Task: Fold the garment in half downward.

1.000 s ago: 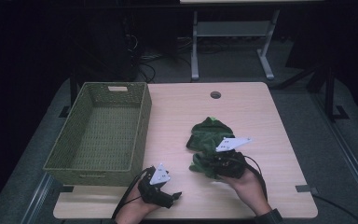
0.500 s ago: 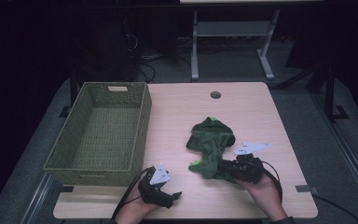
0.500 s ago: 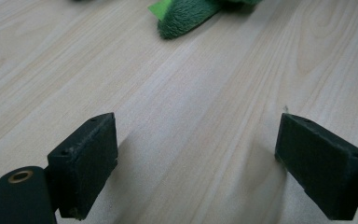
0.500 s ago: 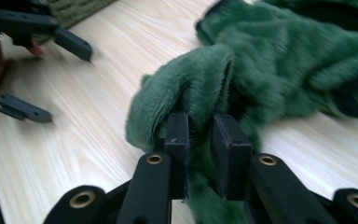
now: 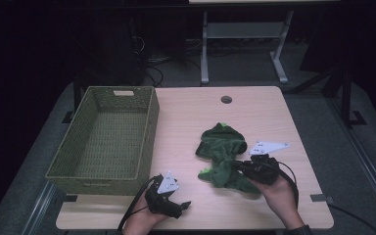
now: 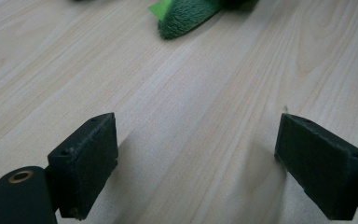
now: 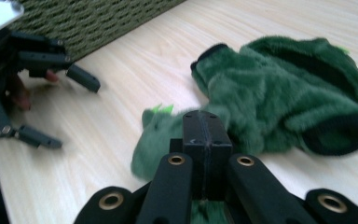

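- Green and fuzzy, the plush toy [image 5: 223,156] lies on the light wooden table [image 5: 196,112], a little right of the middle and on the half nearer to you.
- Your right gripper [image 5: 241,167] sits at the toy's near right edge, with your right hand [image 5: 276,193] behind it.
- In the right gripper view, your right jaws have just been closing. They now stand tight together, with a bit of green fur showing right under them. So your right gripper is clamped on the plush toy [image 7: 279,102].
- The toy's soft body spreads out beyond the jaws in that view. It has dark cuffs at its openings and small bright green spikes on its near end.
- Your left gripper [image 5: 182,206] rests near the front edge of the table, just in front of the basket's near right corner and well apart from the toy.
- In the left gripper view, your left jaws stand wide apart with bare wood between them. They hold nothing. A tip of the toy [image 6: 186,16] peeks in at the top.
- The right gripper view also shows your left gripper [image 7: 72,107] farther off, with its two black fingers spread.
- The woven green basket [image 5: 149,122] stands on the left side of the table, to the left of the toy and apart from it.
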`<state>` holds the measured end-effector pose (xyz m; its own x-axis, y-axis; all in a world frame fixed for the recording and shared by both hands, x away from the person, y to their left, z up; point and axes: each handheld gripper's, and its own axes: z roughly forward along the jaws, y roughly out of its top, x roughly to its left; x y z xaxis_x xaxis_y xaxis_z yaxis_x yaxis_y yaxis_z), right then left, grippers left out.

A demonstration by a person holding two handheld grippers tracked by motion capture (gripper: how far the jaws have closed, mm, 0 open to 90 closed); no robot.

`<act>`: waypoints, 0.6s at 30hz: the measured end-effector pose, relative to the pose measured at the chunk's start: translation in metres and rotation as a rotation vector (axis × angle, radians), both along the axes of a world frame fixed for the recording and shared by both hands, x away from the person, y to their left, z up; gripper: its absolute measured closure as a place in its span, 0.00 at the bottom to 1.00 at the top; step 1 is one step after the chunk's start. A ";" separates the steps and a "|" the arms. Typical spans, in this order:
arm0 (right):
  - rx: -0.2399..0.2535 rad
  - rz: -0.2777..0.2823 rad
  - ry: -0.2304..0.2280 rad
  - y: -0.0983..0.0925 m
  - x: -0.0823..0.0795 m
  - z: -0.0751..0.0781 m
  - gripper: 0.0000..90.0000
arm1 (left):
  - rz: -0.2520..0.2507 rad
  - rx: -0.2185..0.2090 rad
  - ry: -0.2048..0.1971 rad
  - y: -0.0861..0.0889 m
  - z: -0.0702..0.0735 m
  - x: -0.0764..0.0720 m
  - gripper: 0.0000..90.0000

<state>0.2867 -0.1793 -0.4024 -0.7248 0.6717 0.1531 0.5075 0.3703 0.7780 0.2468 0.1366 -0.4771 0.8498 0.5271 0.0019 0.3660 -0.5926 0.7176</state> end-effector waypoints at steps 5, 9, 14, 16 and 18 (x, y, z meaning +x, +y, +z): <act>-0.054 -0.006 0.058 0.008 0.011 -0.017 1.00 | -0.001 0.000 0.001 0.000 0.000 0.000 0.14; -0.095 -0.014 0.114 0.008 0.018 -0.036 1.00 | 0.000 -0.002 0.003 0.000 0.000 0.000 0.14; -0.124 0.001 0.161 0.013 0.024 -0.051 1.00 | 0.000 -0.002 0.004 0.000 0.000 0.000 0.14; -0.130 0.003 0.163 0.015 0.025 -0.055 1.00 | 0.000 -0.002 0.003 0.000 0.000 0.000 0.14; -0.126 0.002 0.154 0.013 0.025 -0.054 0.99 | 0.000 -0.001 0.003 0.000 0.000 0.000 0.14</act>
<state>0.3115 -0.1660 -0.4561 -0.7005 0.6914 0.1767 0.6162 0.4611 0.6385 0.2466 0.1365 -0.4771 0.8496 0.5274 -0.0017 0.3686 -0.5914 0.7172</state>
